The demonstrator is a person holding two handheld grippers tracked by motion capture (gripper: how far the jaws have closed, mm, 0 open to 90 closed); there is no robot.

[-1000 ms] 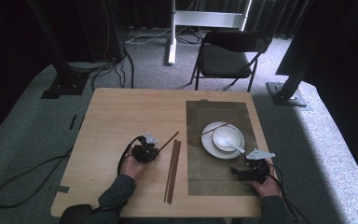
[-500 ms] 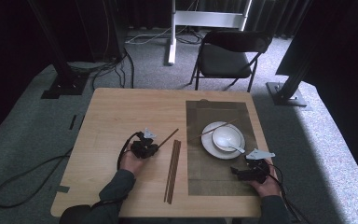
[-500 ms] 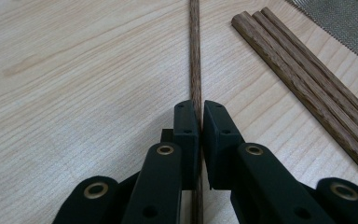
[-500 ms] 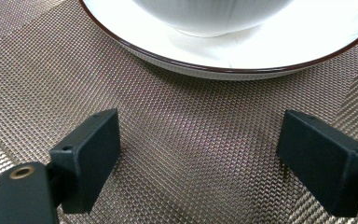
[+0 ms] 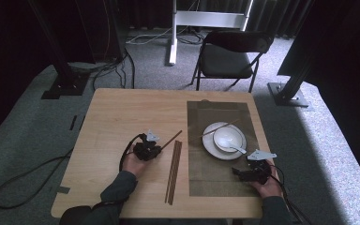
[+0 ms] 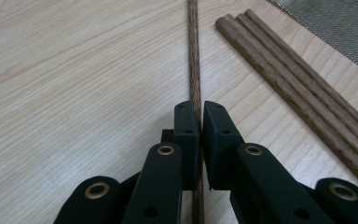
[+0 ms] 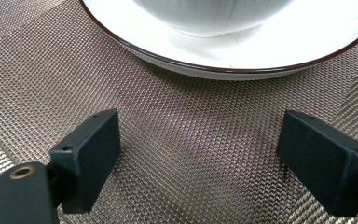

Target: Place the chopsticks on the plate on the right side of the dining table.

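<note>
My left gripper (image 6: 200, 123) is shut on a single brown chopstick (image 6: 195, 70) that lies on the wooden table and runs straight ahead between the jaws. In the high view this gripper (image 5: 155, 149) sits left of centre, with the chopstick (image 5: 172, 138) slanting up to the right. Three more chopsticks (image 6: 298, 84) lie side by side just to its right, also seen in the high view (image 5: 173, 171). My right gripper (image 7: 198, 154) stands open over a woven placemat (image 7: 168, 121), nothing between its jaws. Just ahead is a white plate (image 7: 223, 63) bearing a white bowl (image 7: 214, 18).
In the high view the right gripper (image 5: 249, 168) rests at the placemat's (image 5: 215, 183) front right. A spoon (image 5: 236, 149) lies in the bowl (image 5: 226, 137) and one chopstick (image 5: 218, 128) rests across the plate (image 5: 210, 145). A black chair (image 5: 227, 58) stands beyond the table's far edge.
</note>
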